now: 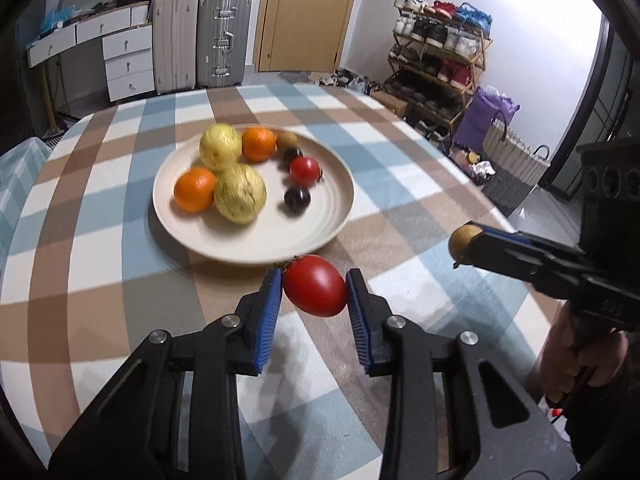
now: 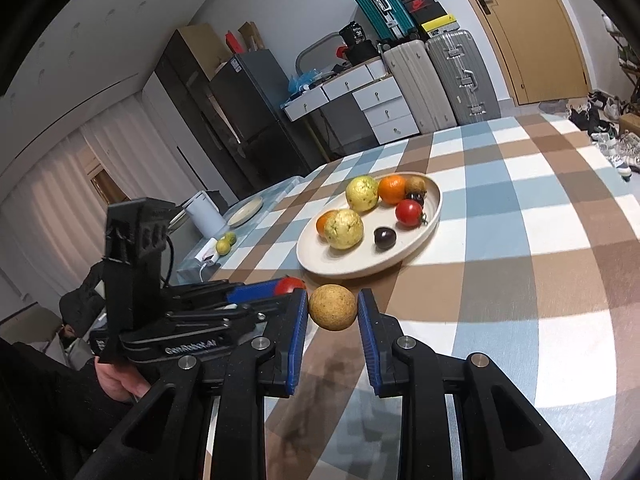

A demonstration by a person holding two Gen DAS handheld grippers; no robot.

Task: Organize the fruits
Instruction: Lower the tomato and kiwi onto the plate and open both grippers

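Observation:
A cream plate (image 1: 320, 232) (image 2: 434, 200) sits mid-table with two yellow-green fruits, two oranges, a kiwi, a red tomato (image 1: 305, 170) (image 2: 409, 212) and two dark plums. My left gripper (image 1: 314, 286) is shut on a red tomato (image 1: 316, 285) held above the cloth just in front of the plate; it shows in the right wrist view (image 2: 289, 285) too. My right gripper (image 2: 333, 308) is shut on a round brown fruit (image 2: 333, 307), also seen at the right of the left wrist view (image 1: 460, 240).
The table has a blue, brown and white checked cloth (image 1: 400, 152). At its far left edge stand a white kettle (image 2: 202, 216), a small plate (image 2: 246, 210) and two limes (image 2: 226, 243). Suitcases (image 1: 200, 44), drawers and a shoe rack (image 1: 436, 60) stand beyond.

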